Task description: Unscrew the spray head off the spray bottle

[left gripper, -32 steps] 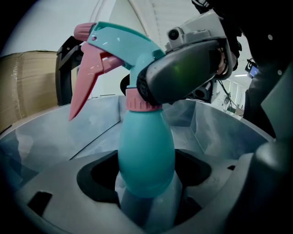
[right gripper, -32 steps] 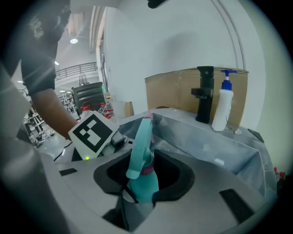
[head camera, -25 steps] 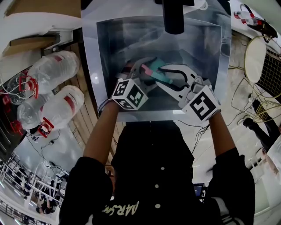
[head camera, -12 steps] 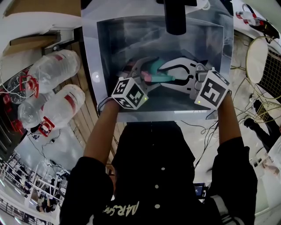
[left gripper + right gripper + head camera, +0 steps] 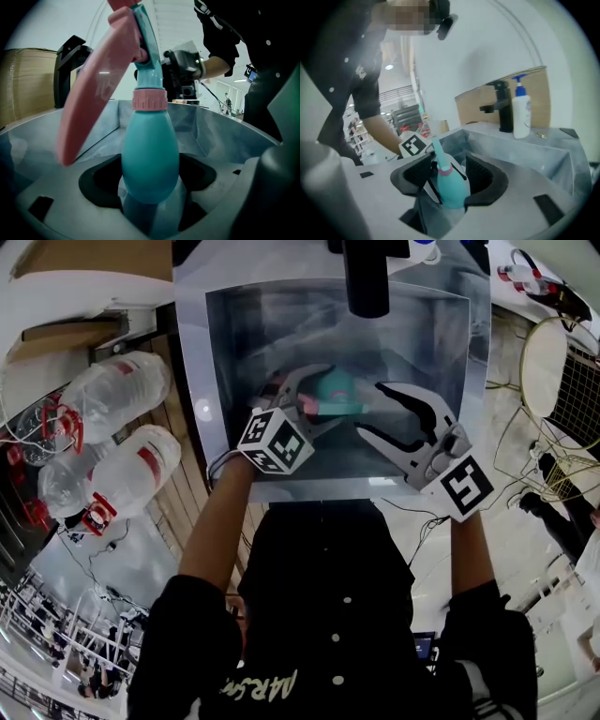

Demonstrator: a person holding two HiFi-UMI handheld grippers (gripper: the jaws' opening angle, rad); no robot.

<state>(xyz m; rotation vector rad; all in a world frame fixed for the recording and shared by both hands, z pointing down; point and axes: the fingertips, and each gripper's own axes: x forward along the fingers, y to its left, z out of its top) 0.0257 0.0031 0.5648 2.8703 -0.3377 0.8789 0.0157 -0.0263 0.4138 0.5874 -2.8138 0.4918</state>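
Note:
A teal spray bottle (image 5: 334, 388) with a pink collar (image 5: 150, 100), a pink trigger (image 5: 93, 89) and its spray head (image 5: 147, 42) on is held over the metal sink (image 5: 234, 343). My left gripper (image 5: 314, 401) is shut on the bottle's round body (image 5: 150, 159). My right gripper (image 5: 372, 410) hangs to the right of the bottle, apart from it. Its jaws have just been opening and nothing is between them. In the right gripper view the bottle (image 5: 451, 185) shows beyond the open right gripper (image 5: 449, 180).
A black faucet (image 5: 366, 277) stands at the sink's far rim, with a white pump bottle (image 5: 521, 110) and a cardboard box (image 5: 487, 105) beside it. Large clear water jugs (image 5: 112, 390) lie on the floor at left. A round wire rack (image 5: 562, 371) is at right.
My right gripper has let go of the spray head, opened its jaws and drawn back to the right, away from the bottle. The left gripper and bottle have stayed put.

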